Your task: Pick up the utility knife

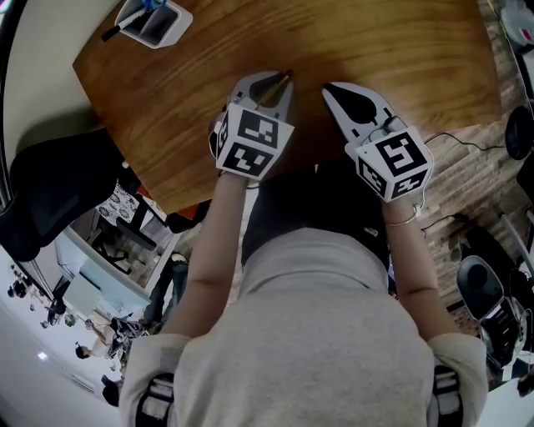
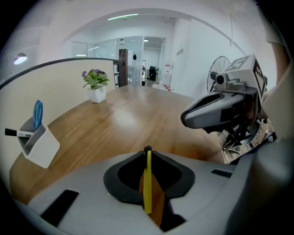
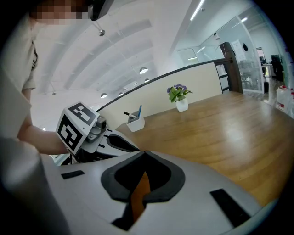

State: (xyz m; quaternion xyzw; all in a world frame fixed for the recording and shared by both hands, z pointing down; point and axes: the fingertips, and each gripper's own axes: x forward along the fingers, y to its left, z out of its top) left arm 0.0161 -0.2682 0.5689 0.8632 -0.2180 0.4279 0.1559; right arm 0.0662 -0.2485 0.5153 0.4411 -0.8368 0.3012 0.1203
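Observation:
A thin yellow utility knife (image 2: 147,183) stands on edge between the jaws of my left gripper (image 2: 147,150), which is shut on it; its dark tip pokes out past the fingertips. In the head view the left gripper (image 1: 280,81) hovers over the near part of the wooden table (image 1: 375,42). My right gripper (image 1: 329,88) is beside it on the right, a short gap apart. Its jaws are shut with nothing between them (image 3: 144,153). Each gripper shows in the other's view: the right one (image 2: 216,112) and the left one (image 3: 115,142).
A white pen holder (image 1: 154,21) (image 2: 39,142) (image 3: 136,123) with pens stands at the table's far left corner. A small potted plant (image 2: 95,85) (image 3: 179,96) sits farther back. A black chair (image 1: 50,192) is left of the table, and a cable (image 1: 467,146) runs on the floor at right.

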